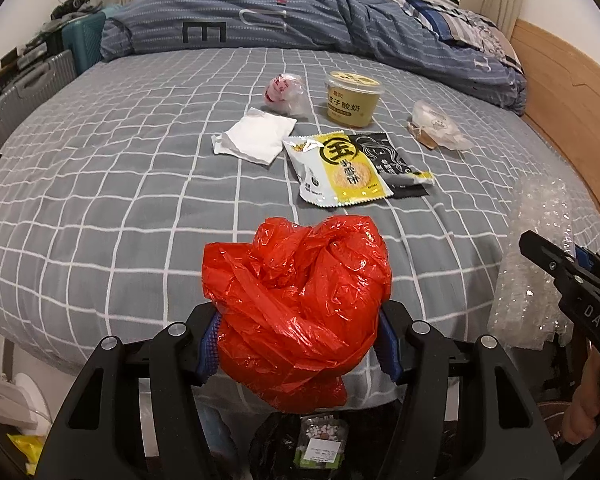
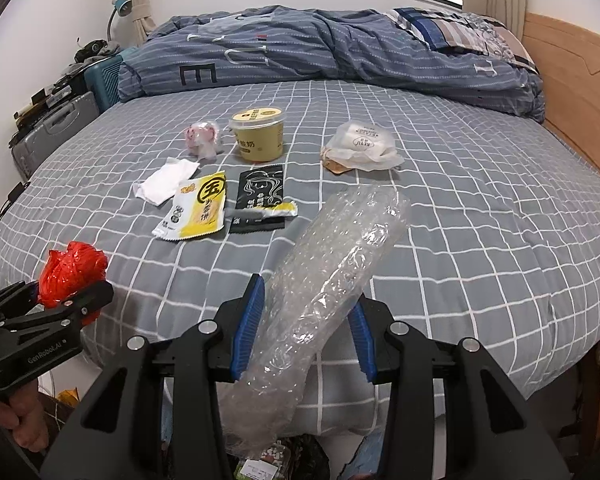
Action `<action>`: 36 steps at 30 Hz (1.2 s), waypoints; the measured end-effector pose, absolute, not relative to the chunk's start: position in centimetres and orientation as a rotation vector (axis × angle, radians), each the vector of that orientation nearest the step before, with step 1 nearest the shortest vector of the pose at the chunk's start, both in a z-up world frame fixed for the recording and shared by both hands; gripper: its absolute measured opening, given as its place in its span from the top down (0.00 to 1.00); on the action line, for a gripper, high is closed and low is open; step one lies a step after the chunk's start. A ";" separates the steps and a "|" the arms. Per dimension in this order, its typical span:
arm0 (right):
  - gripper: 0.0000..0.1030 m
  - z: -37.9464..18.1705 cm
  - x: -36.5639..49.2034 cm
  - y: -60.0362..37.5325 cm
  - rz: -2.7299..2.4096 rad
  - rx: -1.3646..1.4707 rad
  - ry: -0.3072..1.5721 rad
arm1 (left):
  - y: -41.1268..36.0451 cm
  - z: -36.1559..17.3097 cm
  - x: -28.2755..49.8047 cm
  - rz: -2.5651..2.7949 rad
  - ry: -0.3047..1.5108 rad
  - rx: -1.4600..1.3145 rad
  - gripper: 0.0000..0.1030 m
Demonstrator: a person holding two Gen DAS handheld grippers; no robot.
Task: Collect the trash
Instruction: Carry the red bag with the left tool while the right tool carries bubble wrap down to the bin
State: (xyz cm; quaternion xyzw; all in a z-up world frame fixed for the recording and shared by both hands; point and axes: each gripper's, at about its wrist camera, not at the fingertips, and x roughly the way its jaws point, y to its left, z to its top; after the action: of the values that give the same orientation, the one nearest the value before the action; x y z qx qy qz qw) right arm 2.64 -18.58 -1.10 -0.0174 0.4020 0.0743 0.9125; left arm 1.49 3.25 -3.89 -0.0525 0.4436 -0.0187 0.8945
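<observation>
Trash on the bed (image 2: 480, 220) half-collected: our left gripper (image 1: 298, 344) is clamped on a red bag (image 1: 300, 304), right gripper (image 2: 306, 336) on bubble wrap (image 2: 324, 292), both off the bed's near edge, so next we'd bin them, then fetch the wrappers (image 2: 196, 210) mid-bed.

Grey checked bed (image 2: 480, 216) bears 1 yogurt tub (image 2: 257, 134), tissue (image 2: 166, 179), 2 snack wrappers (image 2: 228, 204), duvet (image 2: 320, 48).

On the bed (image 2: 480, 216): cup (image 2: 258, 134) toward the back, small wrapped ball (image 2: 202, 138) left of it, bun packet (image 2: 362, 146) to its right; nearer, tissue (image 2: 166, 180), snack packet (image 2: 196, 210) and sachet (image 2: 258, 198) left to right. Behind all, heaped quilt (image 2: 320, 48).
</observation>
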 end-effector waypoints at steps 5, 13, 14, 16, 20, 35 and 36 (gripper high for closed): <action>0.61 -1.4 1.5 -18.2 0.164 -0.043 0.832 | 3.0 -4.0 0.3 -0.049 0.917 -0.108 0.42; 0.61 -2.1 -0.3 -17.5 0.189 -0.047 0.846 | 3.0 -4.3 -1.8 -0.036 0.906 -0.091 0.42; 0.61 -2.3 -0.6 -17.4 0.191 -0.047 0.849 | 3.1 -4.4 -2.0 -0.035 0.907 -0.089 0.42; 0.61 -2.4 -1.1 -17.3 0.194 -0.048 0.851 | 3.1 -4.6 -2.6 -0.031 0.906 -0.084 0.42; 0.61 -2.9 -2.0 -17.0 0.197 -0.054 0.858 | 3.4 -5.0 -3.5 -0.026 0.911 -0.089 0.42; 0.61 -4.5 -4.8 -16.4 0.215 -0.062 0.887 | 3.4 -6.2 -7.3 -0.030 0.910 -0.073 0.42; 0.61 -4.5 -4.9 -16.4 0.215 -0.062 0.887 | 3.5 -6.2 -7.6 -0.030 0.912 -0.074 0.42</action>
State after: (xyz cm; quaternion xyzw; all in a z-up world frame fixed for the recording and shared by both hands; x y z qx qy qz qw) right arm -4.92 -16.42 -4.54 -0.0301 0.4282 0.1039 0.8972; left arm -7.58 3.46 -6.25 -0.0357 0.4402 -0.0145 0.8971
